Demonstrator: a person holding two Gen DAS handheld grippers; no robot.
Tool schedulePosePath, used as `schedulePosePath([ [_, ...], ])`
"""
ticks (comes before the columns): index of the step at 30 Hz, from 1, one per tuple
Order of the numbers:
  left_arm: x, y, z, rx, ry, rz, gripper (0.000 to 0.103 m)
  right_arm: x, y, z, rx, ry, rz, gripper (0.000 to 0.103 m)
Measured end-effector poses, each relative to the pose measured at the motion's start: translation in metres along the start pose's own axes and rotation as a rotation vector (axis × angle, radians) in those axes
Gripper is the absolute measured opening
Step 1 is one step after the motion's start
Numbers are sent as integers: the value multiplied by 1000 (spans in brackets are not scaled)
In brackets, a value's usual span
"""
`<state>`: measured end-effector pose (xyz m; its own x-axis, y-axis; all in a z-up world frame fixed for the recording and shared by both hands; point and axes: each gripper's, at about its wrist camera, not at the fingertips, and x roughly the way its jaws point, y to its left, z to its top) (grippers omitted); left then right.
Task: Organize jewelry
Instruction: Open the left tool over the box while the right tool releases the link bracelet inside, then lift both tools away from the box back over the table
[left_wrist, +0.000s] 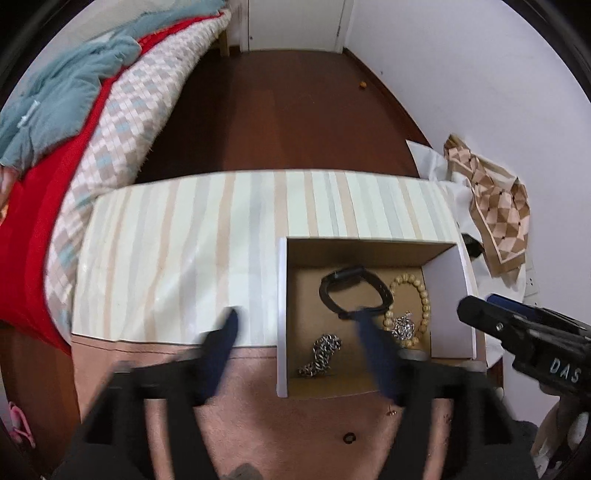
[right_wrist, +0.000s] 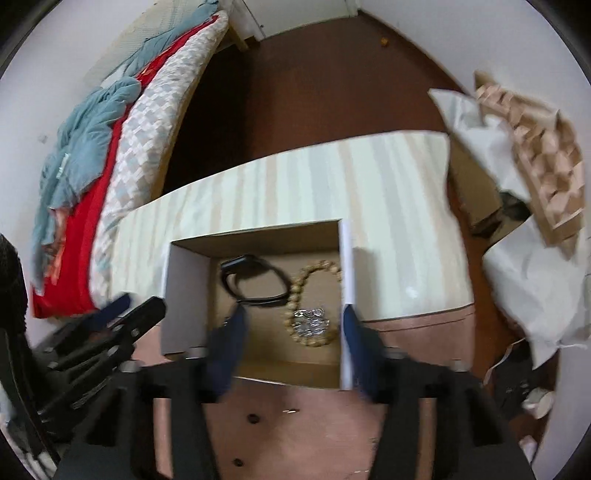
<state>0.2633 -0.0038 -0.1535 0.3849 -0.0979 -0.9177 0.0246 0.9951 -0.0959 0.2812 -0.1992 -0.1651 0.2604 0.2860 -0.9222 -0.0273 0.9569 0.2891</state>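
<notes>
So the open cardboard box (left_wrist: 373, 254) sits on a striped mat (left_wrist: 192, 229) at the table's near edge, and all the jewelry is inside it. The left wrist view catches four pieces: one black watch (left_wrist: 351, 291), one wooden bead bracelet (left_wrist: 413, 306), one silver trinket (left_wrist: 402, 326) lying inside the bead loop, and one chunky metal chain (left_wrist: 321, 352). The right wrist view only gets three, since a blue finger (right_wrist: 227, 354) covers the chain's corner. Left gripper (left_wrist: 299, 350) has its jaws spread wide, one finger over the mat, one over the box, holding nothing. Right gripper (right_wrist: 291, 350) is parted too, empty, straddling the box's right wall.
</notes>
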Motion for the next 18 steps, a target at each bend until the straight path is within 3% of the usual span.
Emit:
schedulePosePath([
  [3,-5,-3,2,10,-15,24,74,-9,6,-3,-45,-23,-103,64],
  [5,-8,-3,2,15,-26,41,79,-11,10,-8,-72,-30,-188,92],
  [6,-9,-3,1,16,-29,46,88,-11,11,-11,-82,-33,-220,96],
  [7,-10,-3,1,20,-29,53,96,-13,10,-12,-86,-35,-237,97],
  [9,-12,-3,-2,27,-30,72,100,-12,10,-18,-103,-35,-281,97],
  [18,-29,0,-21,36,-51,119,103,-31,10,-39,-89,-77,-306,103],
])
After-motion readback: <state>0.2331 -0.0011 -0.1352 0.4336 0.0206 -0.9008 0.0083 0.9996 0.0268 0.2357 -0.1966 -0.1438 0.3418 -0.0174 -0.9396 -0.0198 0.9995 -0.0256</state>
